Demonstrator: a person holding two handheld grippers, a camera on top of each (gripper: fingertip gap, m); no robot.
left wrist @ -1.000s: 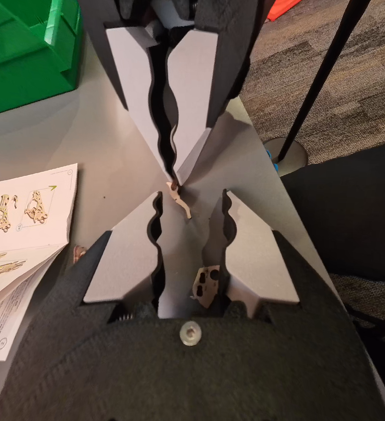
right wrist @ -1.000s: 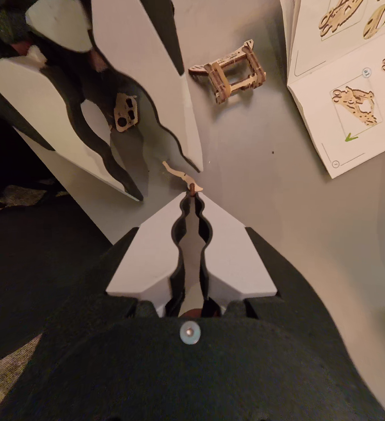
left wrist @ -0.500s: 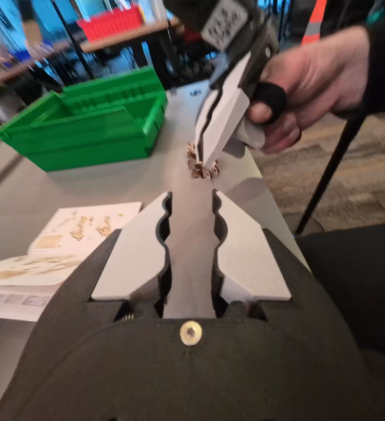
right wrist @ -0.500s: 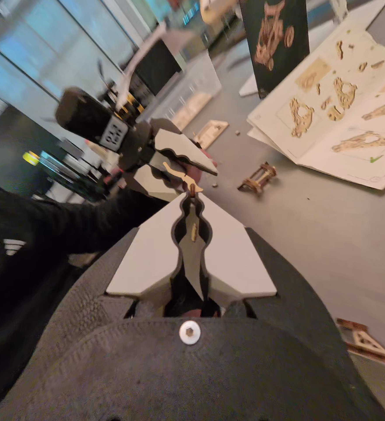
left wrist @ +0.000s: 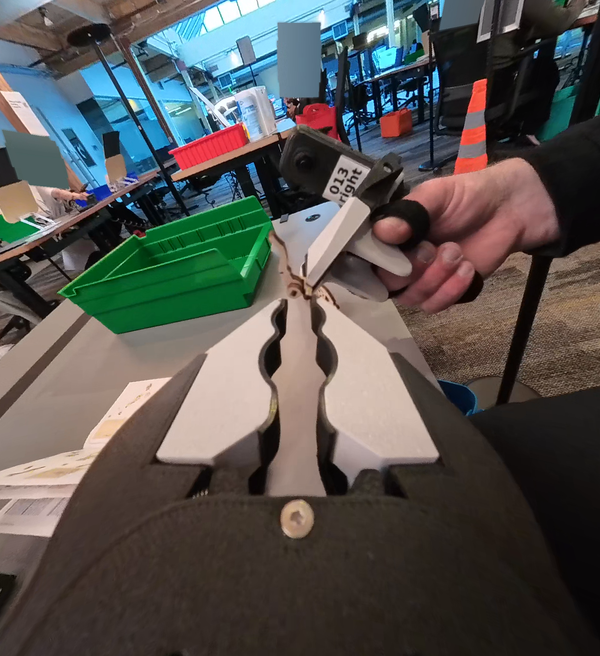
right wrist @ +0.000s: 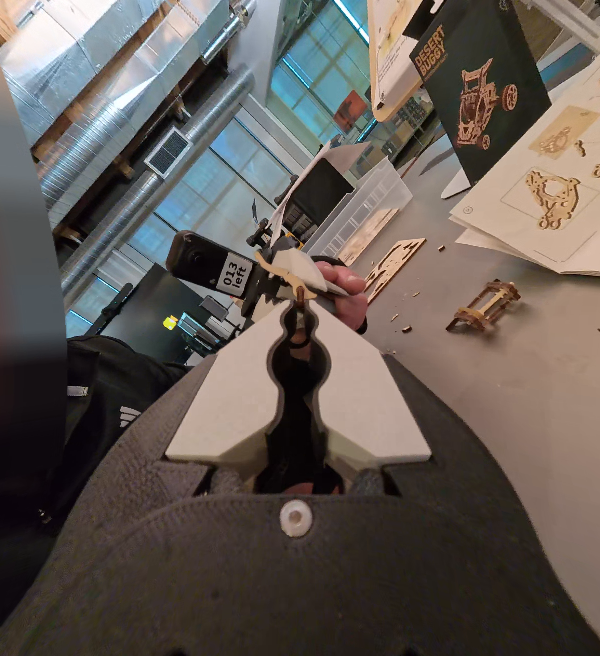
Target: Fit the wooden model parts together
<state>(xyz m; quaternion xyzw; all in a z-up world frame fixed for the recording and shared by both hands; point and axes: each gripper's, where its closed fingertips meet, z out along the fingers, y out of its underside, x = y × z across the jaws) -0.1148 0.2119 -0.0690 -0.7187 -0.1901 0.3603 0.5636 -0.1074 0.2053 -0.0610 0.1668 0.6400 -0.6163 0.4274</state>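
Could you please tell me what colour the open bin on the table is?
The bin is bright green; it shows best in the left wrist view.

The worktop (right wrist: 504, 408) is finished in smooth, matt grey laminate. The bin (left wrist: 170, 269) is moulded in glossy green plastic. The fingers (left wrist: 231, 397) of the left claw (left wrist: 296, 309) are faced in matt pale-grey plastic, and its body is formed in coarse, grainy black plastic. The curved part (left wrist: 284, 262) is cut from thin pale plywood with dark, scorched edges. The booklet (right wrist: 557, 198) is printed on smooth white paper. The floor (left wrist: 469, 337) is covered in rough carpet.
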